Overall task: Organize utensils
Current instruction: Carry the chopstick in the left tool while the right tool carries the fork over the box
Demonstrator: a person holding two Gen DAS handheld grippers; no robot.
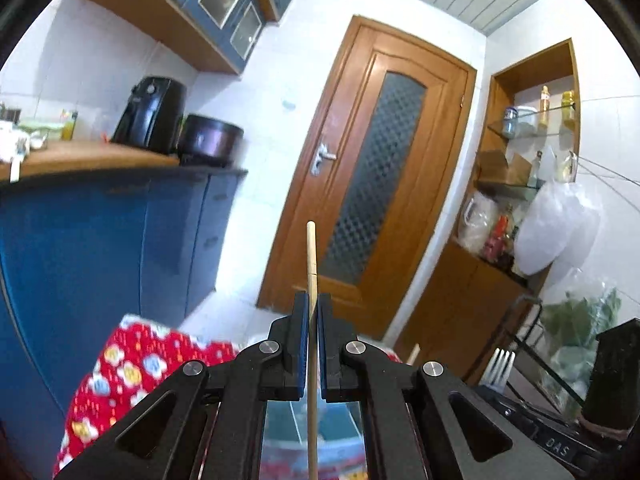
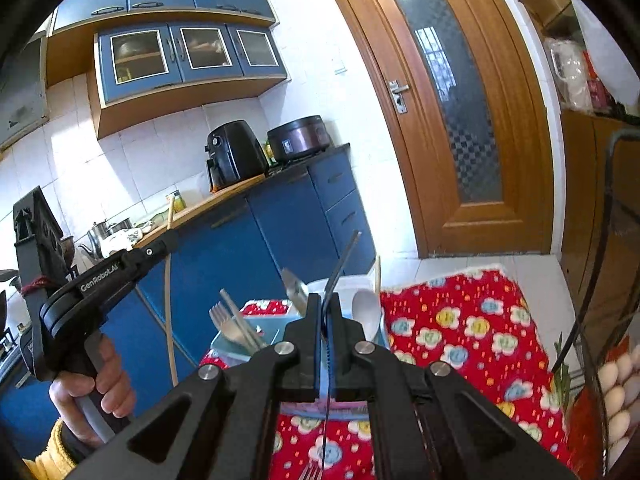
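A: What has the left gripper (image 1: 313, 312) got?

B: Its jaws are clamped on a wooden chopstick (image 1: 311, 264); the stick stands upright between the blue pads (image 1: 303, 344), its tip poking above the fingertips and its lower length running down past the holder; seen from the right wrist, the same gripper (image 2: 170, 236) sits up and to the left of the utensil holder (image 2: 240, 344), with the chopstick (image 2: 169, 300) hanging below it; the left hand (image 2: 96, 384) wraps the grip.

A: And the right gripper (image 2: 327, 312)?

B: Closed on a metal fork (image 2: 338, 272); the handle slants up above the holder, and the tines (image 2: 312, 472) show at the bottom edge, beneath the jaws.

A: Where is the holder itself?

B: On the red flowered cloth (image 2: 472, 332), straight ahead of the right gripper; inside it stand another fork (image 2: 224, 320), a pale pair of chopsticks (image 2: 240, 324), and a white spoon (image 2: 366, 312) on the holder's right side; a further wooden chopstick (image 2: 377, 276) rises just beside that spoon; I cannot tell the compartments apart.

A: Anything behind the holder?

B: Blue cabinets (image 2: 256, 248) directly behind it; on the counter above, a black air fryer (image 2: 234, 156) and a dark cooker (image 2: 300, 136); to the holder's right rear, a wooden door (image 2: 452, 100).
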